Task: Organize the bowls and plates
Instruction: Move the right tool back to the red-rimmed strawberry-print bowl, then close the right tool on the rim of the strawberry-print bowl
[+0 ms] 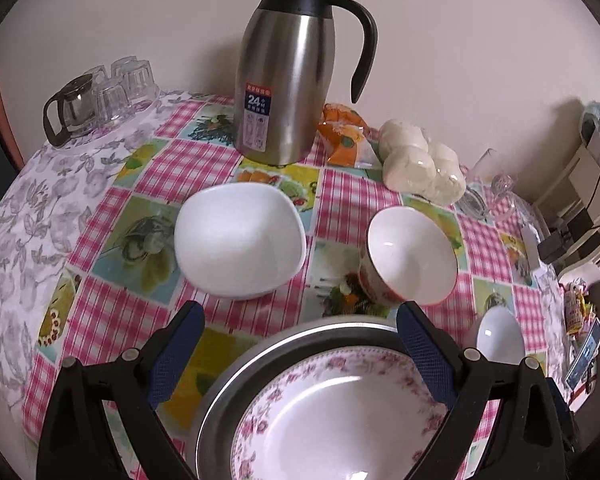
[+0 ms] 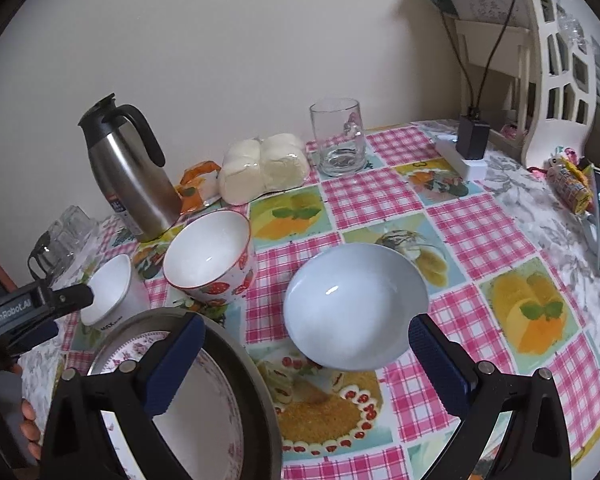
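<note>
Both jaws wide apart, flask (image 1: pixel 286 68) behind bowls (image 1: pixel 410 256).

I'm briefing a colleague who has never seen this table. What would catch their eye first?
Probably the tall steel thermos jug at the back by the wall, standing on the loud pink-checked fruit tablecloth. Next, the crockery: a pink-flowered plate sitting in a metal pan nearest the left gripper, and a plain white bowl ahead of the open right gripper, with a strawberry-patterned bowl between them.
</note>
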Action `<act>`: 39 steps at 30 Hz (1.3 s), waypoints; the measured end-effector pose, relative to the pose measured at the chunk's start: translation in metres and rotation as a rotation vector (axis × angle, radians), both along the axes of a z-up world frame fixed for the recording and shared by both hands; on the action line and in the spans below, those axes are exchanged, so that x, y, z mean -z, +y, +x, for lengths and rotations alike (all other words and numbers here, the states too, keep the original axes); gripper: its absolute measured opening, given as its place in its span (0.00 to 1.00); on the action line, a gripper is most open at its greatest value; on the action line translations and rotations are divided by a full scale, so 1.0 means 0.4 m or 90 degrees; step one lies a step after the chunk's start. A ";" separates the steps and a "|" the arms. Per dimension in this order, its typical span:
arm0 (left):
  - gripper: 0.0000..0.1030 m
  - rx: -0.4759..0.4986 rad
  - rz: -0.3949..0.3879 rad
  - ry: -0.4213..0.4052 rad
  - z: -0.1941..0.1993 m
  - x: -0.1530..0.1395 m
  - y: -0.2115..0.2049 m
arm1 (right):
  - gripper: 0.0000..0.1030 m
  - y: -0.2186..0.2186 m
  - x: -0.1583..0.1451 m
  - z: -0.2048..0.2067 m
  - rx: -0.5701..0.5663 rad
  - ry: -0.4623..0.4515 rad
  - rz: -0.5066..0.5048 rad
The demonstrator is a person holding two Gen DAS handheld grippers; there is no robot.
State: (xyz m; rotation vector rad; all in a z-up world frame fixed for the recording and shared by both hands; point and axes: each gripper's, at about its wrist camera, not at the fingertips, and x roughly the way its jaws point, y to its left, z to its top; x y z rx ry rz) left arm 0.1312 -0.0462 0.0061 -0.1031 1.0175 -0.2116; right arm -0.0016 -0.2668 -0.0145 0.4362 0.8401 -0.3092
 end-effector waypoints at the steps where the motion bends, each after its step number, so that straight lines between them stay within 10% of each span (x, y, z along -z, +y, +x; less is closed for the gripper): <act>1: 0.94 0.002 -0.004 0.000 0.007 0.000 -0.002 | 1.00 -0.003 -0.001 0.009 0.000 0.002 0.001; 21: 1.00 0.025 -0.063 -0.104 0.097 -0.025 -0.038 | 1.00 -0.055 -0.009 0.170 -0.038 0.069 -0.032; 39: 0.95 0.104 -0.099 -0.041 0.138 0.026 -0.143 | 0.88 -0.069 0.049 0.326 -0.079 0.121 -0.008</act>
